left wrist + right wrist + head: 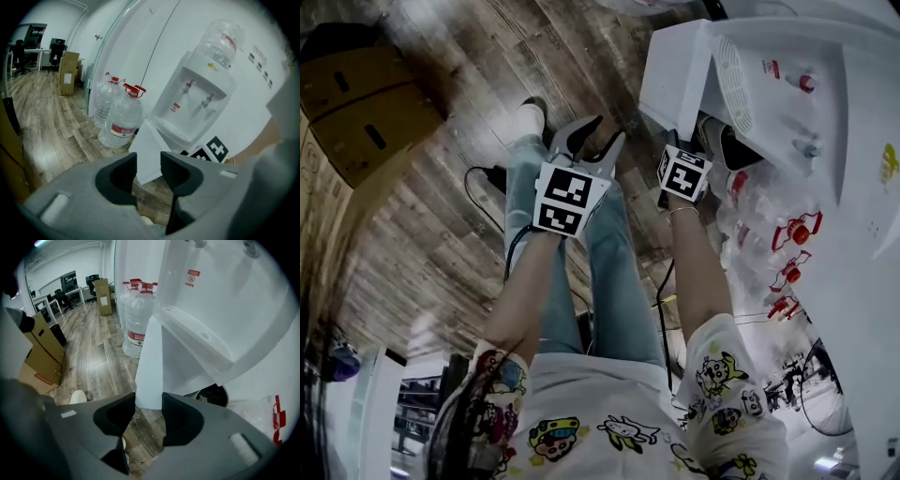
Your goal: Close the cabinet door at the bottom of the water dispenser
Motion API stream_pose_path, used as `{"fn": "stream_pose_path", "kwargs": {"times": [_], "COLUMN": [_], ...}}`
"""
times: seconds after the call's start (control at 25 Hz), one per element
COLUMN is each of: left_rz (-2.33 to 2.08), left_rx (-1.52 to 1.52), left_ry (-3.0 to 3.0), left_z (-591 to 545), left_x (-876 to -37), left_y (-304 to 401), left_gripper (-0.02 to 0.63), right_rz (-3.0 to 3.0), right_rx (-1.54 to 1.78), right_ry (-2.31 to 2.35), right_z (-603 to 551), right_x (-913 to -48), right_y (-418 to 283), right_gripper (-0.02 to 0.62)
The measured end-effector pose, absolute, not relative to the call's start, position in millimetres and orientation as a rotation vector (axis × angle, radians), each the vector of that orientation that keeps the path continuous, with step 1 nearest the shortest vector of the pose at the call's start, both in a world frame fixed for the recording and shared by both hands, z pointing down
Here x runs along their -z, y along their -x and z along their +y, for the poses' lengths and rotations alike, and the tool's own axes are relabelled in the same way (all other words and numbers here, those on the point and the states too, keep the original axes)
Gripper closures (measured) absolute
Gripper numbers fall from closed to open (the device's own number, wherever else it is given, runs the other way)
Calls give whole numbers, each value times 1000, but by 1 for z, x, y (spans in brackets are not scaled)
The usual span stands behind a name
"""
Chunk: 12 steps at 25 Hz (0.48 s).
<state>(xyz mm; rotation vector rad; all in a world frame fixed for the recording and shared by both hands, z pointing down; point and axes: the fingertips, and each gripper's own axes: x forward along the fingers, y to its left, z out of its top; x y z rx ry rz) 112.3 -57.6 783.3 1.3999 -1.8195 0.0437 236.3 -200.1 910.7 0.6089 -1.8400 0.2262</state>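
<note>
- Water dispenser: stands against a white wall, with full water bottles on the wood floor beside it.
- Cabinet door: hangs open at the dispenser's base, swung out over the floor.
- Right gripper: jaws apart. The door's lower edge lines up just at the tips (contact cannot be confirmed).
- Left gripper: jaws apart and empty, short of the door.

Bare floor left of cabinet door
</note>
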Motion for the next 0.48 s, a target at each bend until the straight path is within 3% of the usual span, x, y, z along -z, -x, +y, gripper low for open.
{"fn": "stream_pose_path", "kwargs": {"times": [0.48], "left_rz": [-1868], "left_rx": [-49], "left_ry": [-1365], "left_z": [-78], "left_x": [-776], "left_y": [-149], "left_gripper": [449], "right_rz": [-1866], "right_rx": [-131], "right_ry": [-559], "right_z": [-262], "right_x": [-911], "right_y": [-275], "right_gripper": [403]}}
